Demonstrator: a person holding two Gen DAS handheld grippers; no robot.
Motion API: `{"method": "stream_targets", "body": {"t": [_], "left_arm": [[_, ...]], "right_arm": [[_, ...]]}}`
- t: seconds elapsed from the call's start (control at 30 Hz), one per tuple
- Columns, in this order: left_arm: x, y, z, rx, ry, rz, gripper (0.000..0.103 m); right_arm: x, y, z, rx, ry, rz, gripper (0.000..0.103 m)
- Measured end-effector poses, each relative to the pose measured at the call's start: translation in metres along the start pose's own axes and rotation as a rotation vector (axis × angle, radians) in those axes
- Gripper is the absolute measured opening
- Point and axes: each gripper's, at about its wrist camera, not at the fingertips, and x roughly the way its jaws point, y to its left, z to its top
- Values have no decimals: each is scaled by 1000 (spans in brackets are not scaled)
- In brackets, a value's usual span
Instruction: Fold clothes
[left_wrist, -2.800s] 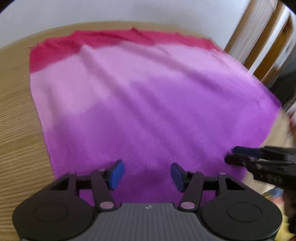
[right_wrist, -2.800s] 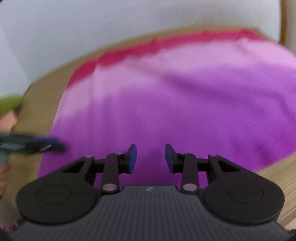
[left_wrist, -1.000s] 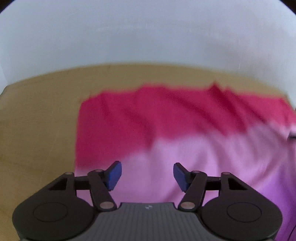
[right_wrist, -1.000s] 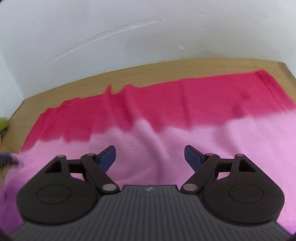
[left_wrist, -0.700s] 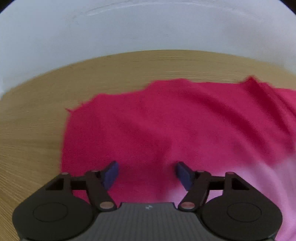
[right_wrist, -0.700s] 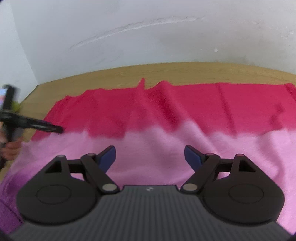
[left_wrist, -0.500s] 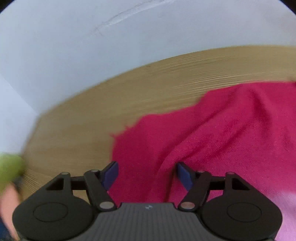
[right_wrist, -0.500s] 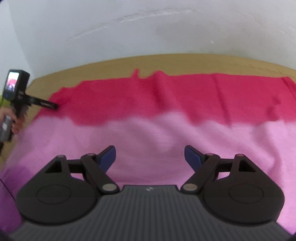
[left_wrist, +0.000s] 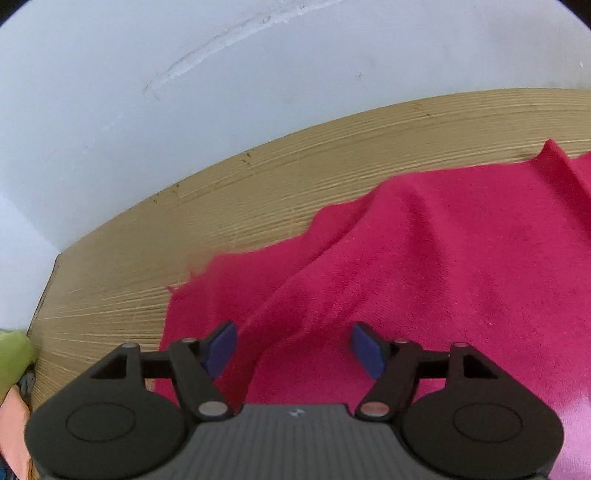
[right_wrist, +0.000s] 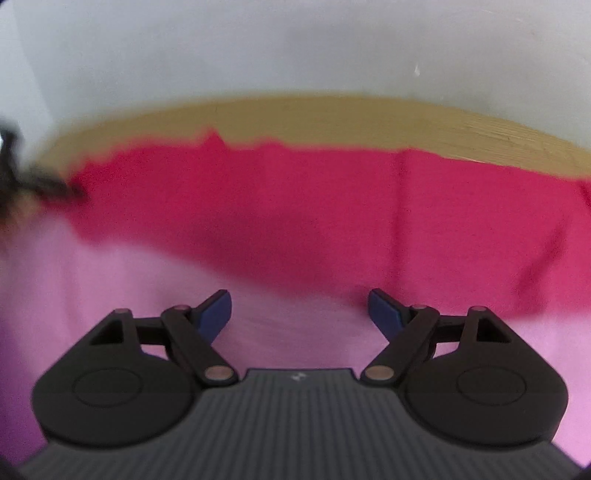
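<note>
The cloth (left_wrist: 424, 277) is a soft towel, red along its far edge and fading to pink and purple nearer me, spread on a wooden table (left_wrist: 258, 192). My left gripper (left_wrist: 295, 343) is open just above the cloth's far left corner. A raised red fold runs between its blue pads without touching them. In the blurred right wrist view, my right gripper (right_wrist: 299, 310) is open over the line where red meets pink on the cloth (right_wrist: 295, 206), with nothing gripped. The left gripper (right_wrist: 62, 190) shows as a dark smear at that view's left edge.
A white wall (left_wrist: 184, 92) rises straight behind the table's far edge. The table's left corner lies close by, with something green (left_wrist: 11, 354) and part of a person's hand (left_wrist: 11, 424) beside it. Bare wood (right_wrist: 406, 122) shows beyond the cloth.
My left gripper has swung left from the pink and red middle to the cloth's far left corner and lowered. My right gripper has moved forward toward the red band.
</note>
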Motion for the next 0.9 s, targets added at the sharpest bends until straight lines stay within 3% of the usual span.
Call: {"method": "stream_targets", "body": {"t": [0.07,0.2,0.27,0.3,0.37,0.43,0.5,0.57,0.6,0.63,0.67,0.8,0.87,0.9], "left_arm": [[0,4,-2,-17,-4,-5,73],[-5,-2,-6,-19,-36,9,75],[2,-8,-2,7,-41,39,75],[5,-11,0,19,-44,54,75],[11,-12,5,29,-48,67,75],[14,-13,6,20,-54,81,76],[14,-12,7,0,-51,87,76],[16,-12,8,-6,-51,95,76],[17,-12,8,0,-53,101,77],[17,-12,8,6,-56,108,77],[19,-12,9,7,-56,120,77],[32,-9,17,12,-56,177,78],[39,-9,25,20,-57,197,78],[41,-9,28,22,-55,202,78]], "right_arm": [[3,-39,0,116,-21,-62,82],[1,-133,-3,389,-21,-410,82],[2,-157,-4,413,26,-644,82],[3,-163,-5,418,41,-702,76],[-5,-160,-1,482,-15,-601,73],[-8,-137,8,495,-89,-357,74],[3,-101,23,412,-100,-103,72],[22,-69,36,279,-50,13,70],[33,-55,39,207,-30,7,71],[42,-46,39,112,-44,-71,73],[46,-51,41,107,-59,-104,80],[52,-137,39,402,-74,-405,82],[52,-166,32,430,-11,-703,82],[51,-175,27,419,24,-810,82]]}}
